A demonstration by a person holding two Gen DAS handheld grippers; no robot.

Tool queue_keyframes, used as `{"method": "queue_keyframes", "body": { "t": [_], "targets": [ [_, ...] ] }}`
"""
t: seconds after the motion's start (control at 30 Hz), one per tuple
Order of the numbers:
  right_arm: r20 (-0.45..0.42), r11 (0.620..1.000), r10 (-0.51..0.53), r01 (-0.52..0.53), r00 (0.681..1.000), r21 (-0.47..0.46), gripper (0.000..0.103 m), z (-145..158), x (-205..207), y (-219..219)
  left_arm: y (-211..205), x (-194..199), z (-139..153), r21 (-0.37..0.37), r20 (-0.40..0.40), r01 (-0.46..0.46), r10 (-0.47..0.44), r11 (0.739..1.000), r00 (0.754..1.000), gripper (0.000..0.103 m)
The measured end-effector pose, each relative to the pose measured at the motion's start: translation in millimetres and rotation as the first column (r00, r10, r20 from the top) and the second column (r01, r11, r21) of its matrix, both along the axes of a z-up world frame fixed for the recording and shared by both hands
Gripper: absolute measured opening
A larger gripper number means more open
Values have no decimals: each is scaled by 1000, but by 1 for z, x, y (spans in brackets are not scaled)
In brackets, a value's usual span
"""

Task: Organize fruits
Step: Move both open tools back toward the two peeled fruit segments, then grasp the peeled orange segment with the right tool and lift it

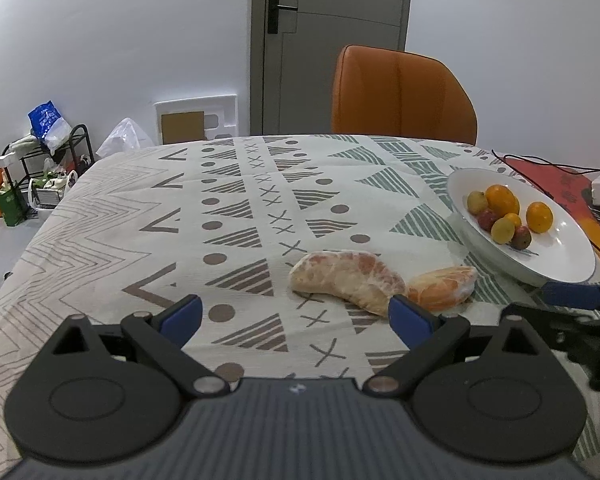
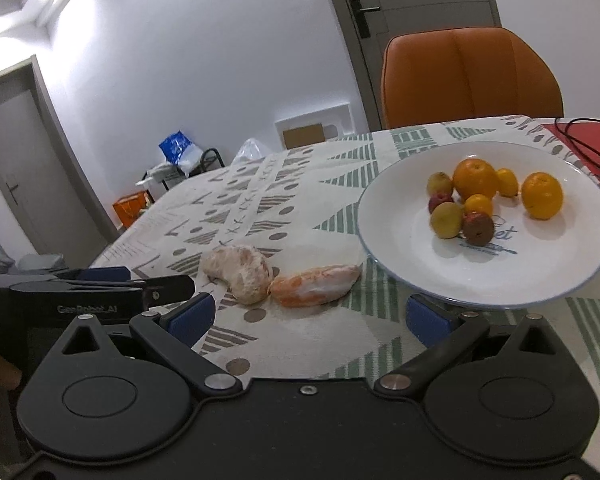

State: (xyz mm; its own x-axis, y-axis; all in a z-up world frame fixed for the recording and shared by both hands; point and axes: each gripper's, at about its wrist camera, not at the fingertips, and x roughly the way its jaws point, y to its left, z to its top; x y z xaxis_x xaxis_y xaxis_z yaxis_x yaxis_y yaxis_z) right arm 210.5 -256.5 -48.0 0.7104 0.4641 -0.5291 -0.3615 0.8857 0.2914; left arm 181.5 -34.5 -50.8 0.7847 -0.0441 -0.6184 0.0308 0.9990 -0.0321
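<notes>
Two peeled citrus wedges lie side by side on the patterned tablecloth: a pale curved wedge point(image 1: 346, 280) point(image 2: 238, 272) and a smaller orange wedge point(image 1: 444, 290) point(image 2: 314, 290). A white plate point(image 1: 556, 256) point(image 2: 400, 248) to their right holds several small fruits, among them oranges point(image 1: 500, 200) point(image 2: 475, 179). My left gripper point(image 1: 296, 316) is open, low over the cloth just short of the wedges, nothing between its fingers. My right gripper point(image 2: 308, 316) is open too, close in front of the orange wedge and the plate's near rim. Each gripper shows at the edge of the other's view.
An orange chair point(image 1: 400, 96) point(image 2: 470, 76) stands at the table's far side, before a grey door point(image 1: 332, 40). A red mat with black cables point(image 1: 556, 176) point(image 2: 580, 140) lies at the far right. A rack with bags point(image 1: 48, 152) sits on the floor left.
</notes>
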Motion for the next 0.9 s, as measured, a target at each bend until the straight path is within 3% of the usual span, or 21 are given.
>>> {"method": "queue_keyframes", "body": {
  "t": [0.37,0.67,0.8,0.9],
  "targets": [
    [-22,998,-16,15,1000,-59,91,-6,17,23,14,7,4,-11,3,-11,11,1000,1000,99],
    [5,987,-44,44,999,-152,89,-11,23,42,30,11,-4,-34,-20,-27,26,999,999,99],
    [-3,984,-46,45,999,-172,78,-12,24,50,34,13,-7,-47,-24,-32,31,998,999,98],
    [4,980,-55,55,998,-190,78,-14,24,54,37,13,-10,-52,-29,-35,33,998,999,99]
  ]
}}
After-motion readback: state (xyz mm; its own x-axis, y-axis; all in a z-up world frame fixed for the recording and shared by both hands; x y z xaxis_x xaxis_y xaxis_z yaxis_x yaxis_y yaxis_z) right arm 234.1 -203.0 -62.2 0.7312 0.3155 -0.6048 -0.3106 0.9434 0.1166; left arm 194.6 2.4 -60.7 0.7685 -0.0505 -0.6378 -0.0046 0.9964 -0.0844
